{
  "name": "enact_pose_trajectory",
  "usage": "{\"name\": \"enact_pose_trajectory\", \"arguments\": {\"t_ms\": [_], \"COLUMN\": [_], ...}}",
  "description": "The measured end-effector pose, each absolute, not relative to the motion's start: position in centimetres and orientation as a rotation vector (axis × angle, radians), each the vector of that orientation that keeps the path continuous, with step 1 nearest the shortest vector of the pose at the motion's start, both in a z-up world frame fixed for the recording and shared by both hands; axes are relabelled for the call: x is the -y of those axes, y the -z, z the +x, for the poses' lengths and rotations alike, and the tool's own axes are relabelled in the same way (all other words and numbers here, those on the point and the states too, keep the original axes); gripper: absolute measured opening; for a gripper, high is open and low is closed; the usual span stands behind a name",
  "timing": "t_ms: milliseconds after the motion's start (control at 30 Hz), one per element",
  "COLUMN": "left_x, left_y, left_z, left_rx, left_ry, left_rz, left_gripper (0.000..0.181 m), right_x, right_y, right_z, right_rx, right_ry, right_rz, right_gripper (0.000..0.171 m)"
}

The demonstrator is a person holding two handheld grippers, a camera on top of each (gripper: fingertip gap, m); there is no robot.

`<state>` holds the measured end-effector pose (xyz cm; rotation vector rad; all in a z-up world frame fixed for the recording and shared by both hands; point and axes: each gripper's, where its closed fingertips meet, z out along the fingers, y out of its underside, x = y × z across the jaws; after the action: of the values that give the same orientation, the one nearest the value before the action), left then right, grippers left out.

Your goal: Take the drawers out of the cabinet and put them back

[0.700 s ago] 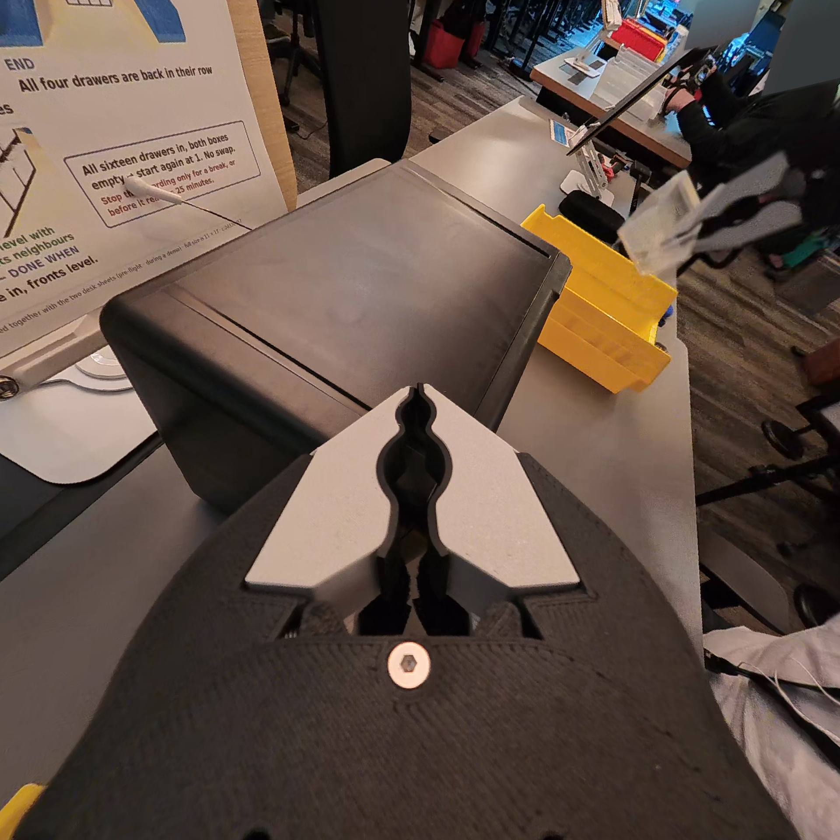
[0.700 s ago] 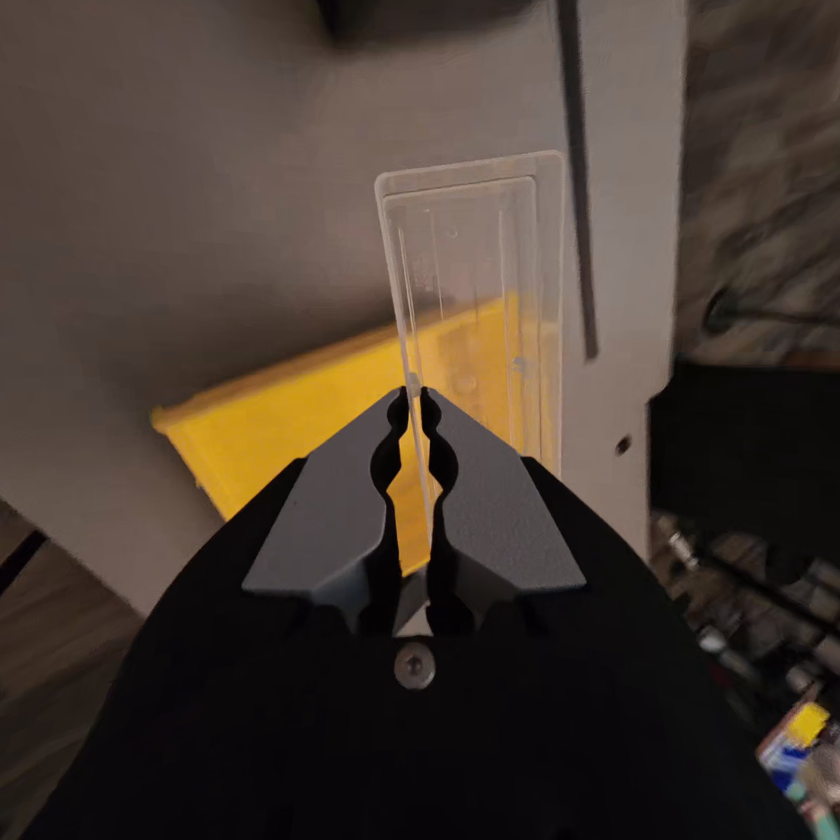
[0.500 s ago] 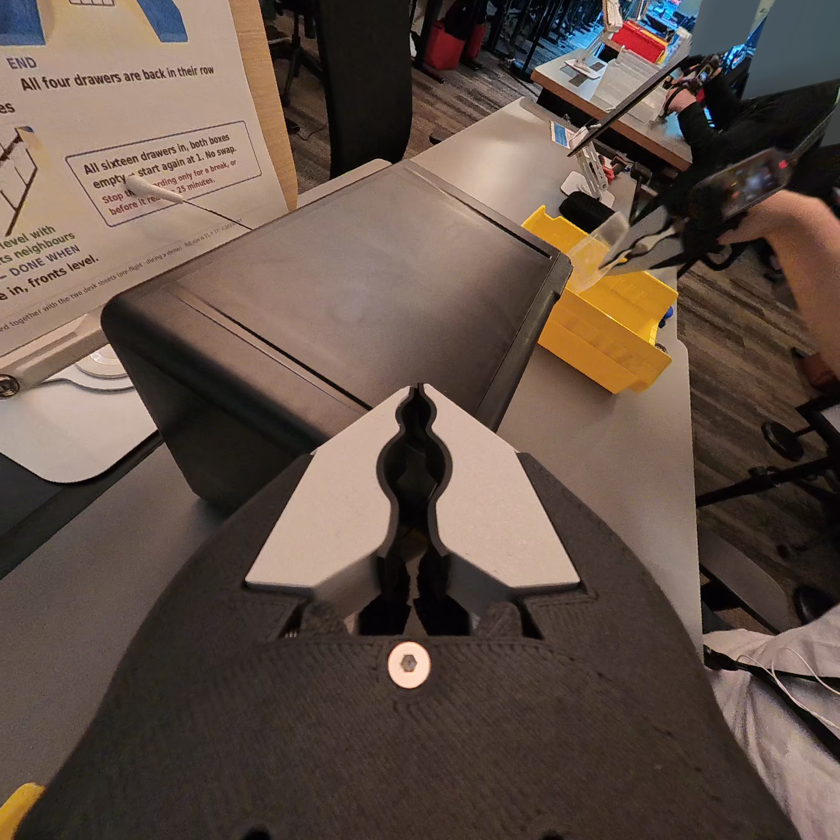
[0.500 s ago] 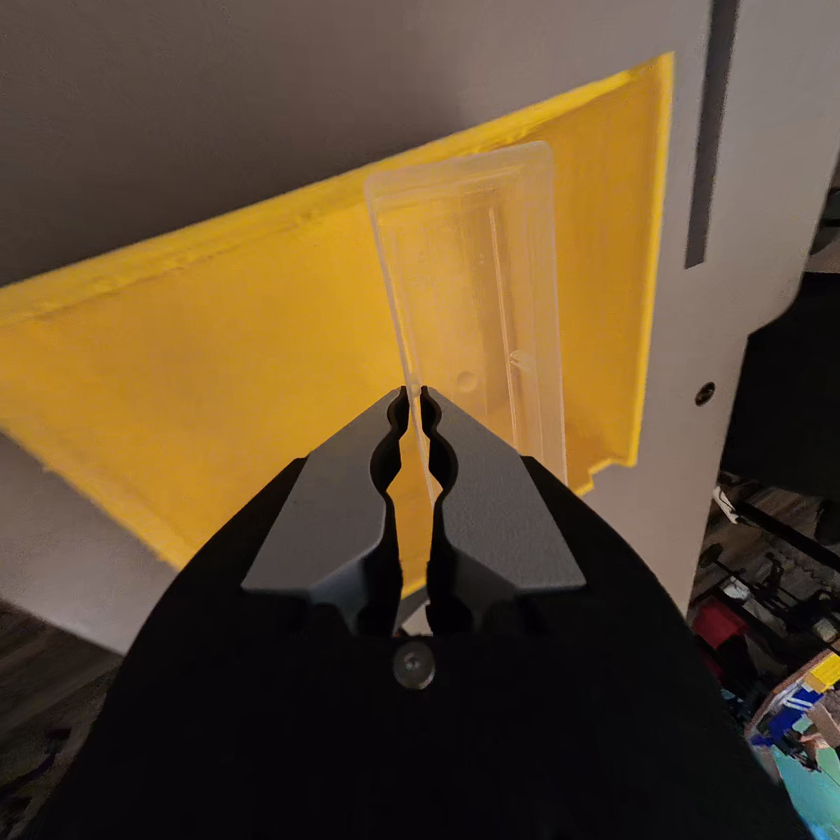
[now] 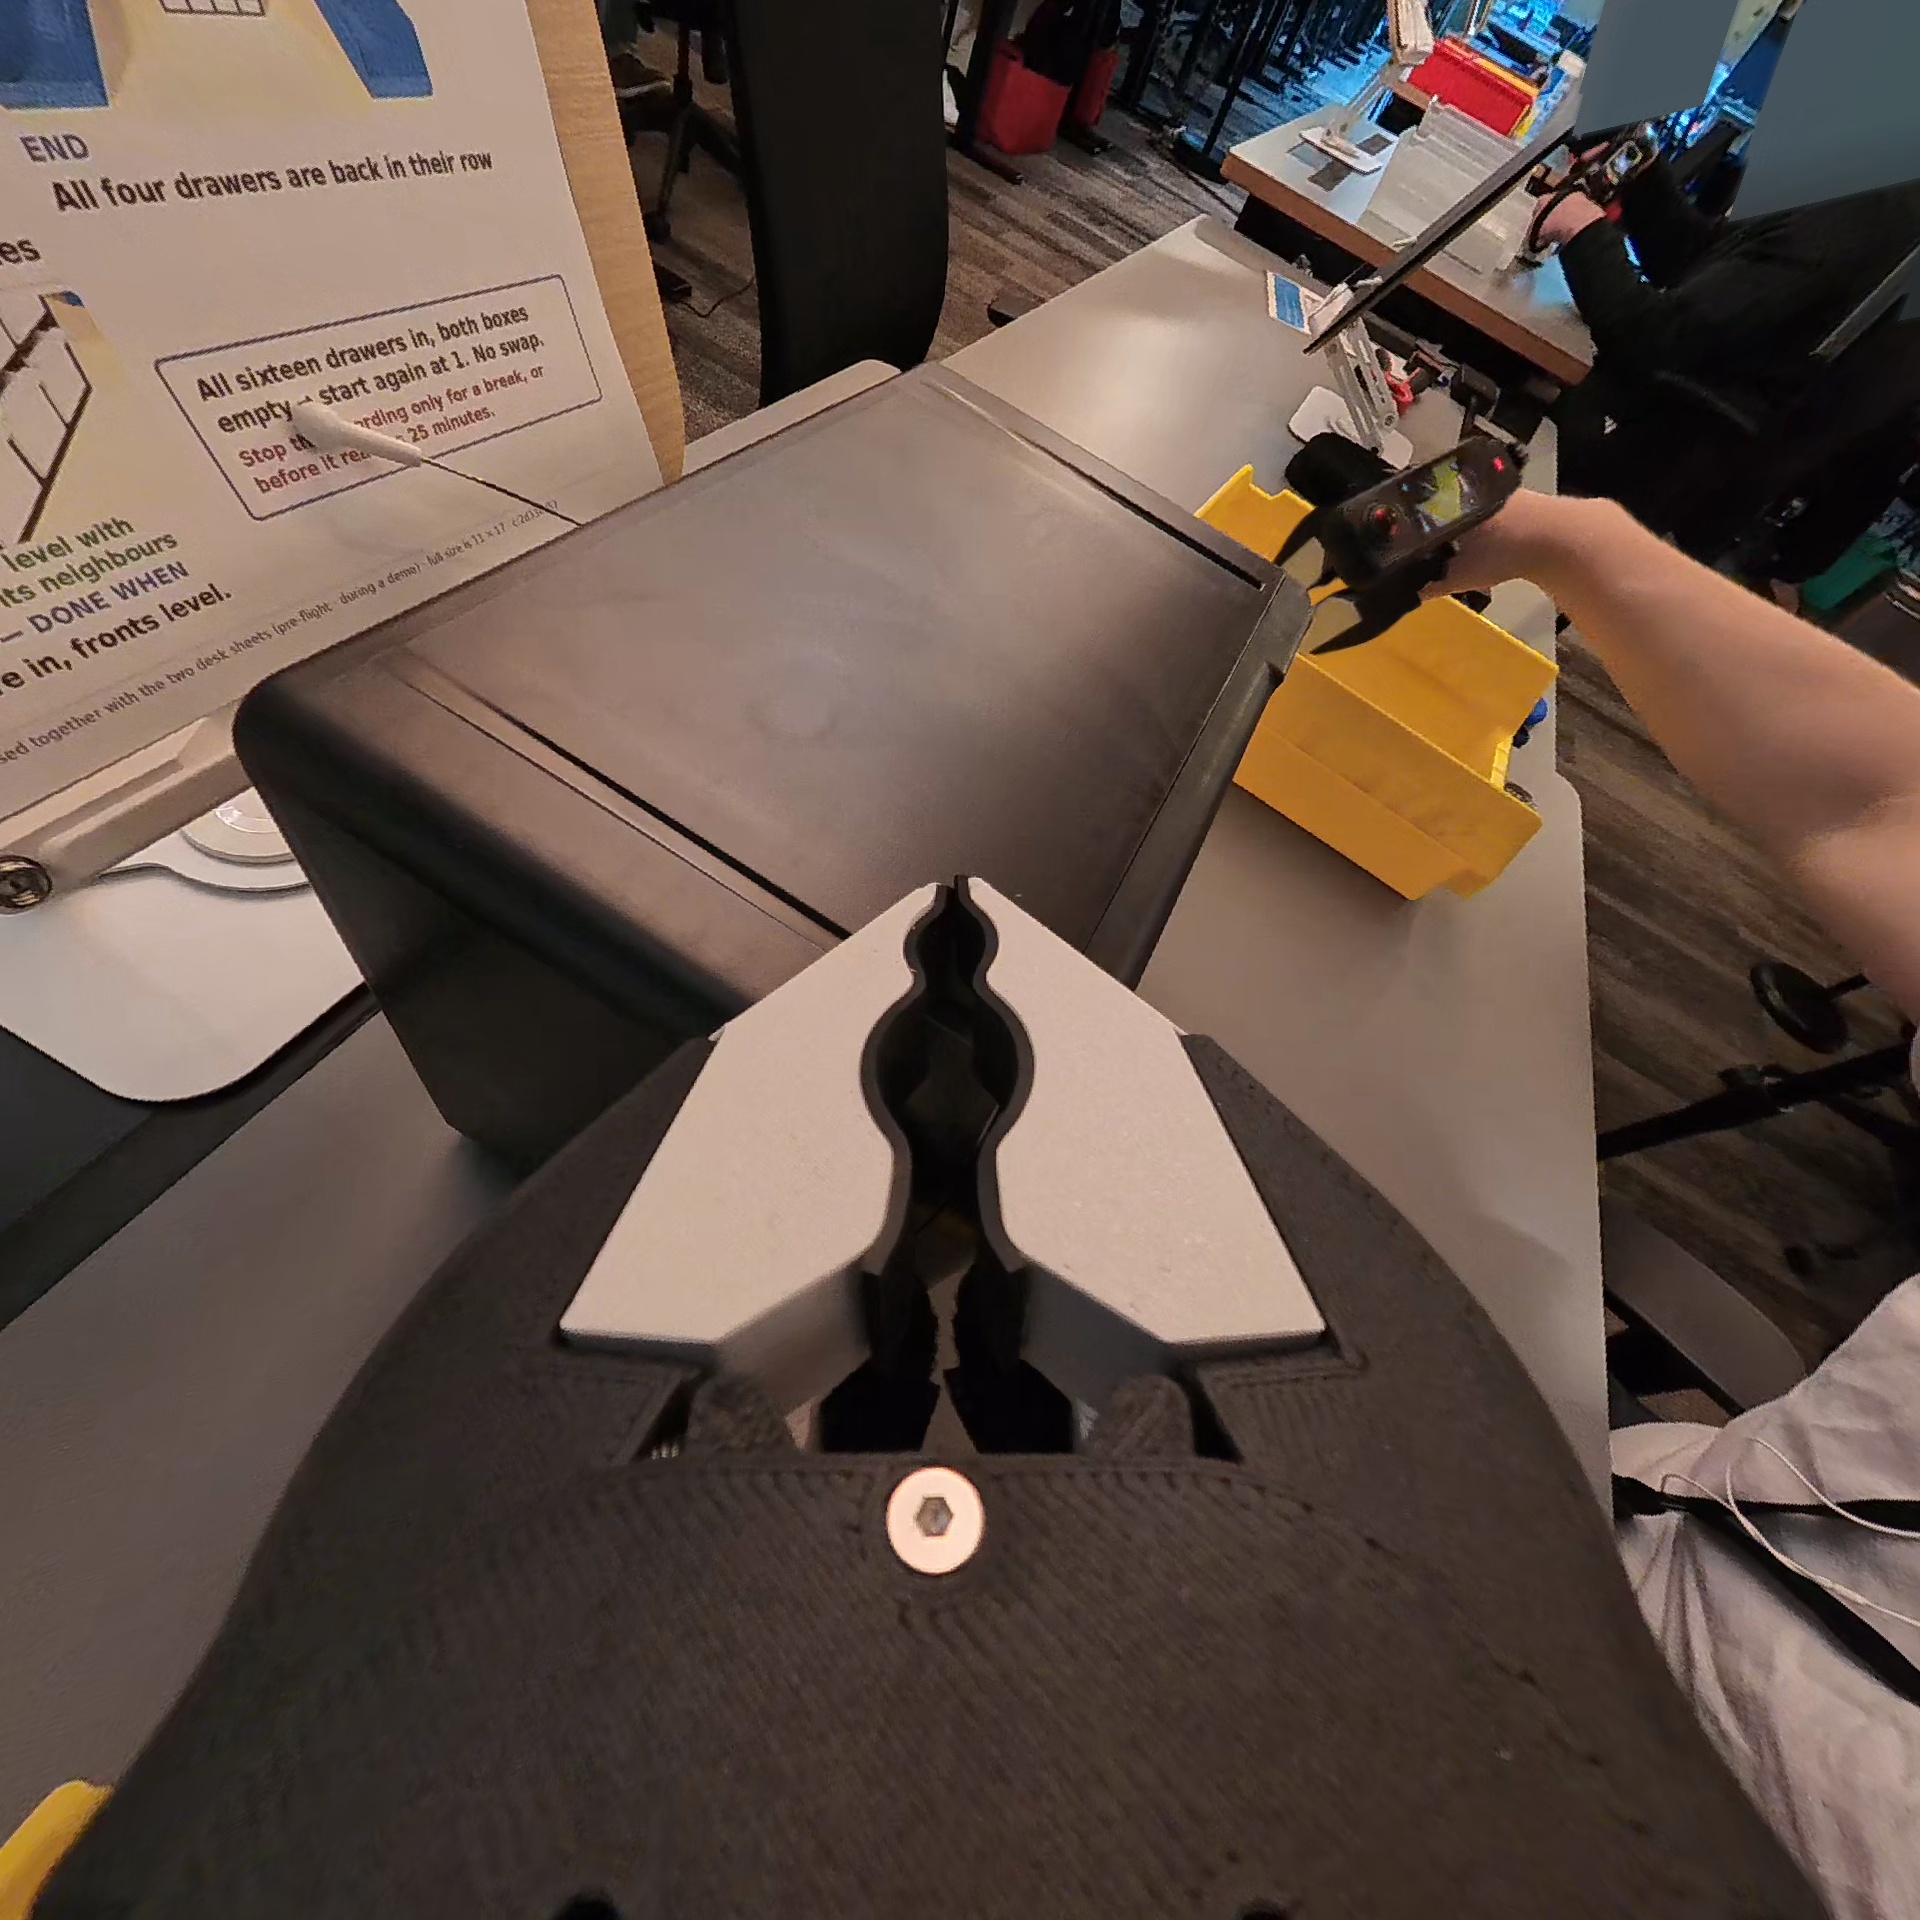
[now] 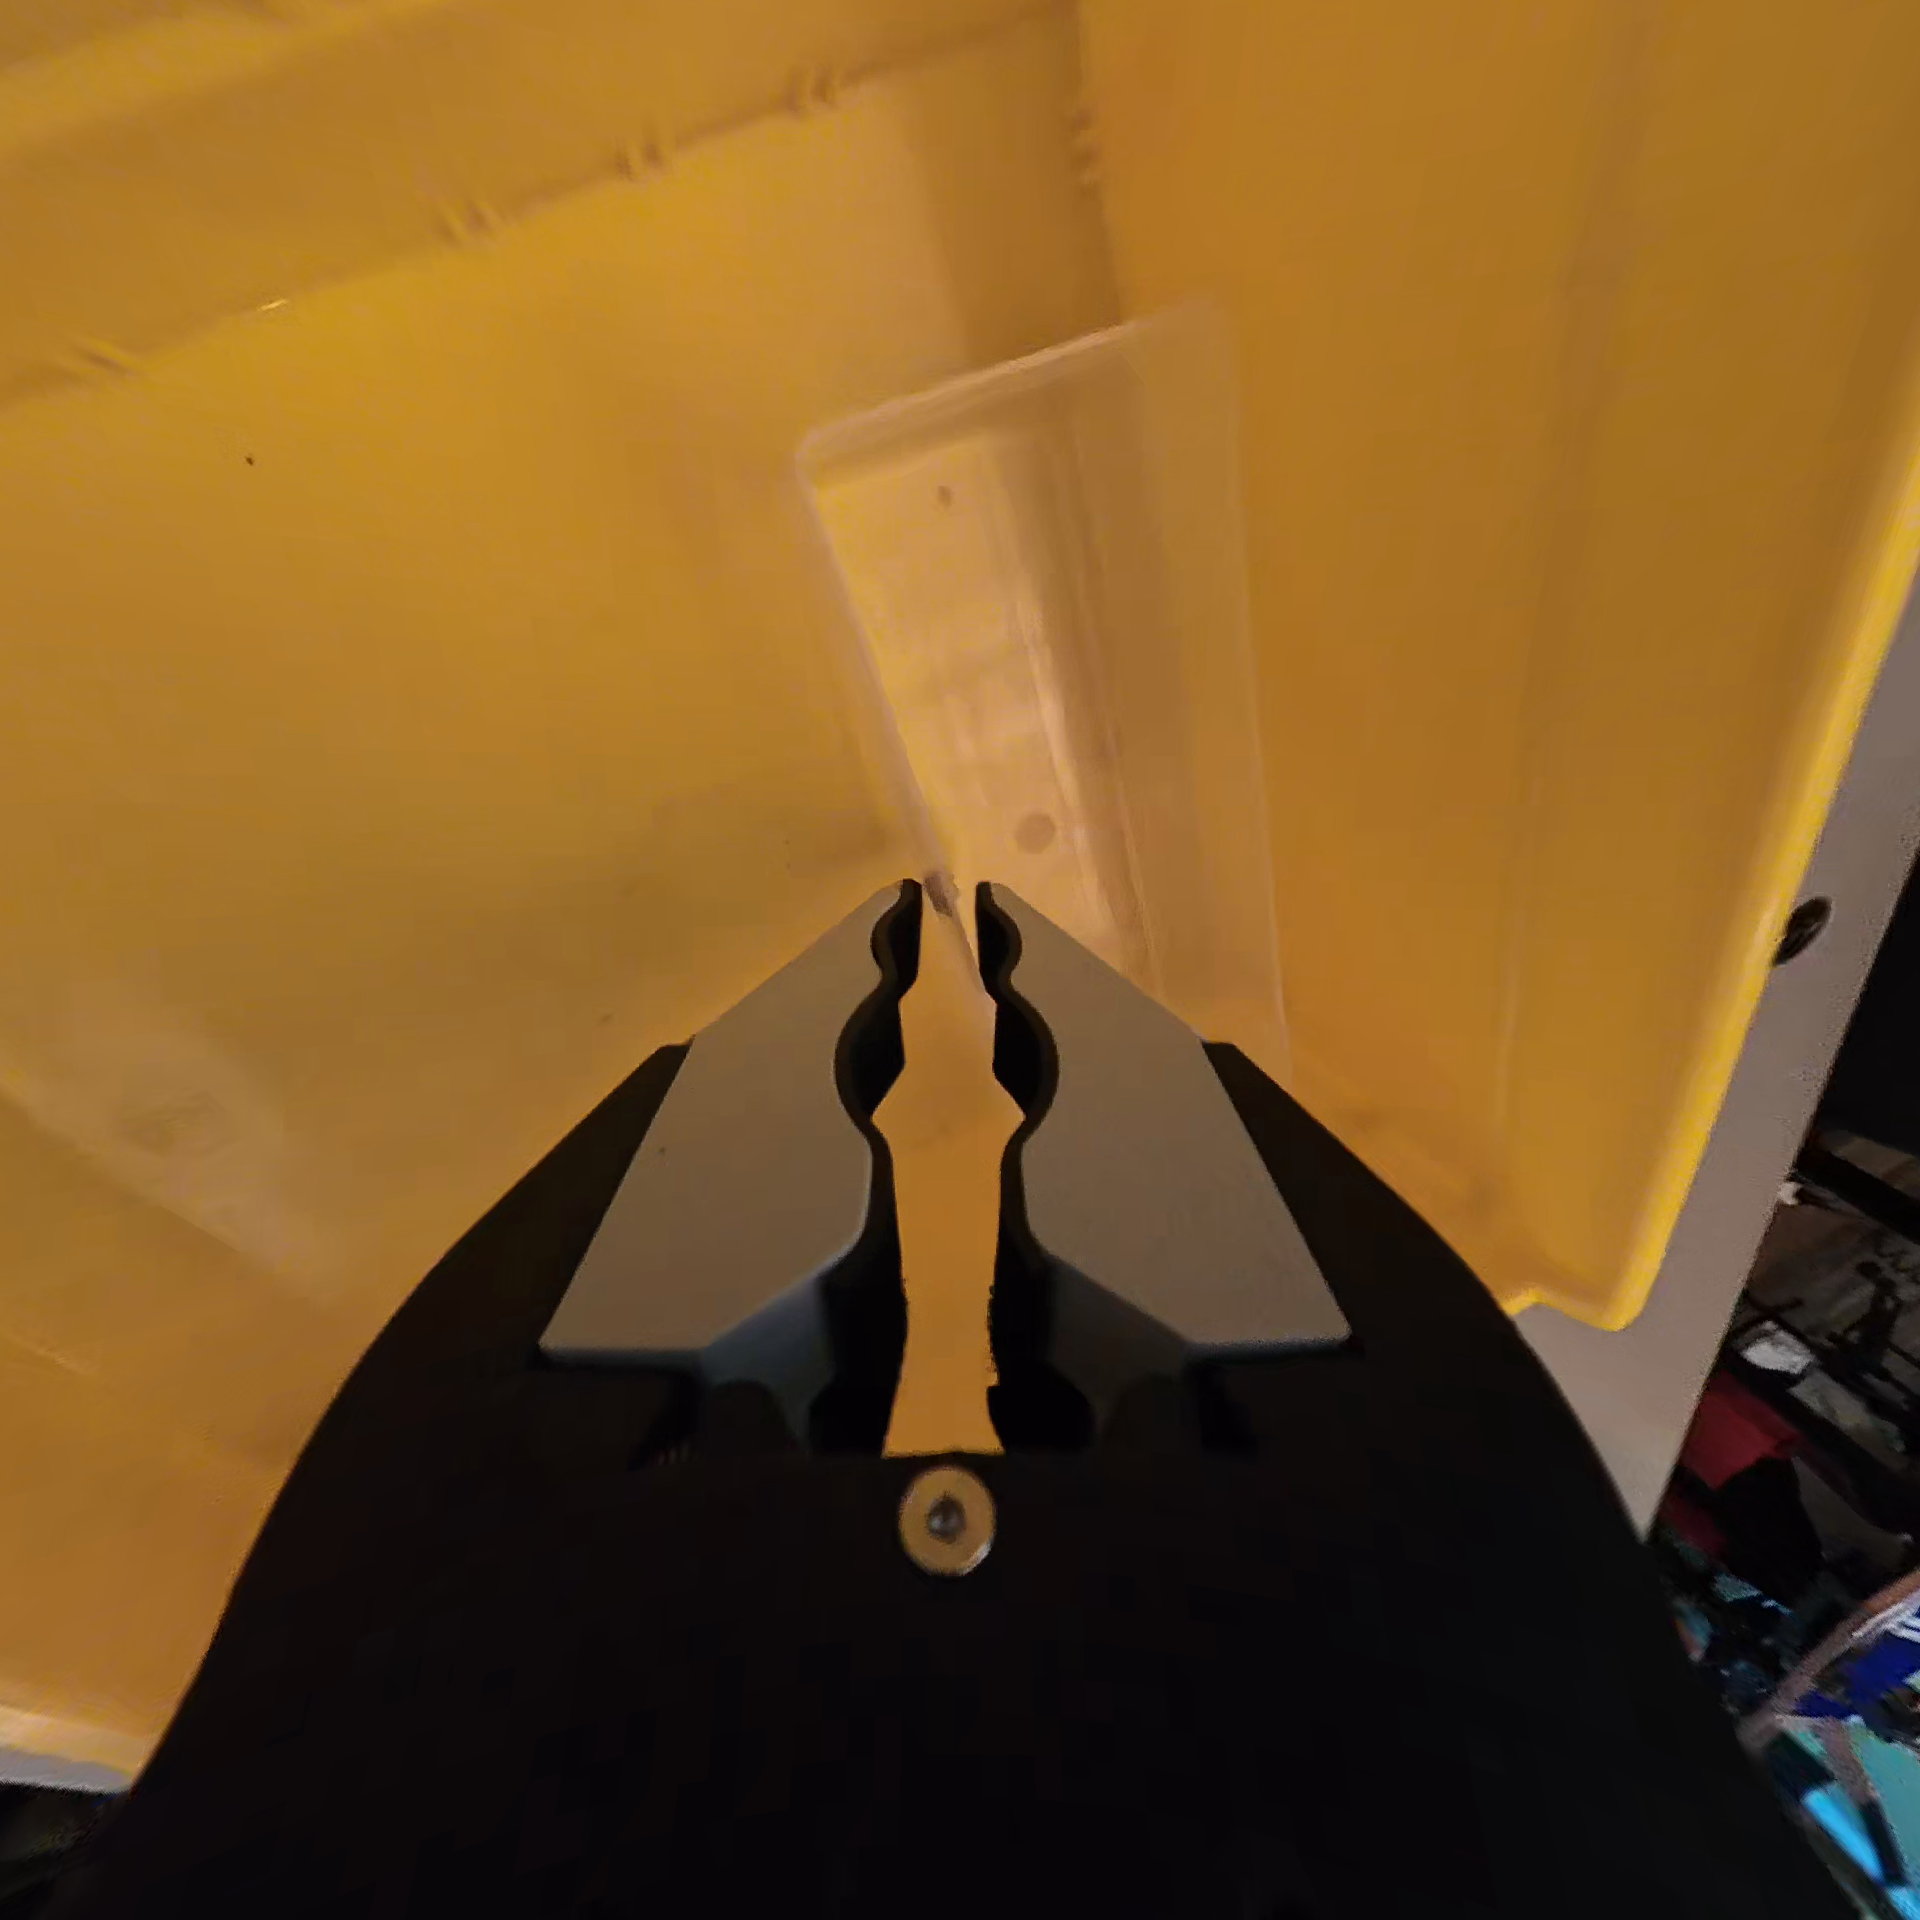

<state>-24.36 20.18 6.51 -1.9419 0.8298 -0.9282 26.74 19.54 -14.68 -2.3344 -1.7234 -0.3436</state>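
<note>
desk is filling the middle of the left wrist view, grey and long, running toward the upper right. black cabinet is sitting on it mid-frame, seen from behind and above, so its drawer fronts are not showing. instruction sheet is standing at the upper left, just behind the cabinet. yellow bin is sitting right of the cabinet, touching or just beside its corner, cannot tell which.

clear drawer, the task's thing, is lying inside the bin in the upper middle of the right wrist view, up against the bin's right wall. a second clear piece is looking faint at the lower left of that view, too blurred to name.

right gripper is pointing down into the bin with jaws parted a little around the drawer's near edge, so it is reading as just released, not clamping. same gripper is showing at the right in the left wrist view, over the bin. left gripper is hovering low-centre behind the cabinet, jaws clenched on nothing.

step in hand: dropping a removed drawer in the bin. next move is likely calling for lifting the right gripper clear without dragging the drawer, then going round to the cabinet front for another.
</note>
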Motion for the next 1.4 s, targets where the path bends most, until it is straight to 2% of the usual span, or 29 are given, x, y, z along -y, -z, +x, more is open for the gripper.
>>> {"name": "enact_pose_trajectory", "arguments": {"t_ms": [100,167,267,367,433,467,600,767,1067,1233,1400], "left_x": [-20.2,-20.2,-20.2,-20.1,-20.1,-20.1,-20.0,-20.0,-20.0,-19.9,-19.9], "left_y": [-6.5,-6.5,-6.5,-6.5,-6.5,-6.5,-6.5,-6.5,-6.5,-6.5,-6.5], "left_z": [-24.4,-24.4,-24.4,-24.3,-24.4,-24.4,-24.4,-24.4,-24.4,-24.4,-24.4], "left_rx": [-0.831,-0.831,-0.837,-0.844,-0.847,-0.846,-0.845,-0.846,-0.857,-0.861,-0.86], "left_ry": [0.929,0.93,0.926,0.925,0.932,0.938,0.952,0.938,0.956,0.964,0.957], "left_rz": [-1.94,-1.94,-1.937,-1.932,-1.928,-1.926,-1.923,-1.924,-1.916,-1.91,-1.911], "left_gripper": [0.0,0.0,0.0,0.0,0.0,0.0,0.0,0.0,0.0,0.0,0.0], "right_x": [-19.1,-19.2,-20.1,-18.2,-15.4,-14.2,-12.2,-14.4,-18.2,-18.1,-16.9], "right_y": [14.1,11.5,2.6,-7.5,-10.0,-9.2,-1.5,4.4,5.6,5.1,5.1], "right_z": [27.5,27.6,25.0,17.4,9.5,5.7,-6.5,-13.6,-14.8,-15.2,-15.3], "right_rx": [1.68,1.598,1.359,1.136,1.106,1.144,1.318,1.331,1.307,1.306,1.343], "right_ry": [0.379,0.446,0.613,0.77,0.757,0.76,0.826,0.825,1.046,1.05,1.023], "right_rz": [-2.367,-2.342,-2.097,-1.715,-1.464,-1.381,-1.123,-1.012,-0.937,-0.894,-0.898], "right_gripper": [0.015,0.021,0.022,0.041,0.033,0.028,0.029,0.028,0.021,0.009,0.009]}}
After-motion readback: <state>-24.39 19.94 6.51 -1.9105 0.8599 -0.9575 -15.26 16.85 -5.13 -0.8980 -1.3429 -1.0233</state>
